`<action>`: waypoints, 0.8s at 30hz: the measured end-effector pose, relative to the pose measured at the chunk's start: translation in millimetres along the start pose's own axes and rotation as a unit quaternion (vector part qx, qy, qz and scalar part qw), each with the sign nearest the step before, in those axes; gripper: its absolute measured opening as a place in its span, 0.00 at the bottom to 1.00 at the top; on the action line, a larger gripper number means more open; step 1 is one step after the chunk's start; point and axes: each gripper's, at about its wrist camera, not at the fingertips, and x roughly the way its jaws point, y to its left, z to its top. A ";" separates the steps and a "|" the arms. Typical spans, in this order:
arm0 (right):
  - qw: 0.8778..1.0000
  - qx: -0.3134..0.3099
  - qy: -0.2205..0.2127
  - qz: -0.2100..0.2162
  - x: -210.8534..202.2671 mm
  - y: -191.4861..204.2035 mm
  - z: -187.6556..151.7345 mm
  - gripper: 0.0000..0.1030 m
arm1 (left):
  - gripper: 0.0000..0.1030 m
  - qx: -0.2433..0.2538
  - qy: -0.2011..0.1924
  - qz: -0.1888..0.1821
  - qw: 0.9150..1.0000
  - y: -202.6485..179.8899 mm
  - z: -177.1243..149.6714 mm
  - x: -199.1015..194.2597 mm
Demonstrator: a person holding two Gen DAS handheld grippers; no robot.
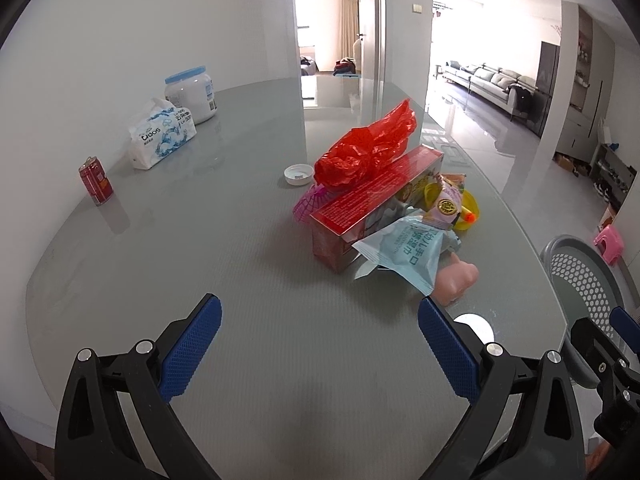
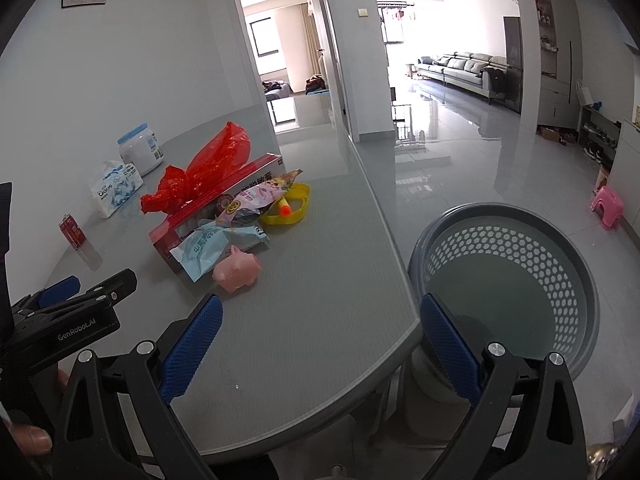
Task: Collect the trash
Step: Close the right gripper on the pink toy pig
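Observation:
A heap of litter lies mid-table: a crumpled red plastic bag [image 1: 366,146] [image 2: 200,178] on a long red box [image 1: 372,196] [image 2: 216,200], a light blue wet-wipe packet [image 1: 408,250] [image 2: 204,250], a pink snack wrapper [image 1: 448,202] [image 2: 262,196], a pink pig toy [image 1: 458,278] [image 2: 238,270] and a yellow ring toy [image 1: 470,208] [image 2: 298,210]. My left gripper [image 1: 320,344] hovers open over the near table, short of the heap, holding nothing. Above the table's right edge my right gripper [image 2: 320,342] is open and holds nothing. A grey perforated bin [image 2: 508,276] [image 1: 580,280] stands on the floor beside the table.
Along the wall sit a red can [image 1: 95,180] [image 2: 72,232], a tissue pack [image 1: 162,136] [image 2: 116,188] and a white jar with a blue lid [image 1: 192,94] [image 2: 140,150]. A white cap [image 1: 298,174] lies behind the heap. A pink stool [image 2: 608,202] stands on the floor.

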 end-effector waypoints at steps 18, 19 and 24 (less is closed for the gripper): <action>0.997 -0.049 0.053 0.031 77.5 36.0 15.3 0.92 | 0.94 -0.021 0.017 0.003 1.000 43.1 7.6 40.7; 0.997 -0.054 0.054 0.031 80.1 38.2 15.5 0.92 | 0.94 -0.021 0.018 0.001 1.000 44.4 9.0 43.0; 0.995 -0.070 0.067 0.026 94.0 45.5 17.5 0.91 | 0.94 -0.021 0.025 0.001 0.999 46.8 8.4 51.3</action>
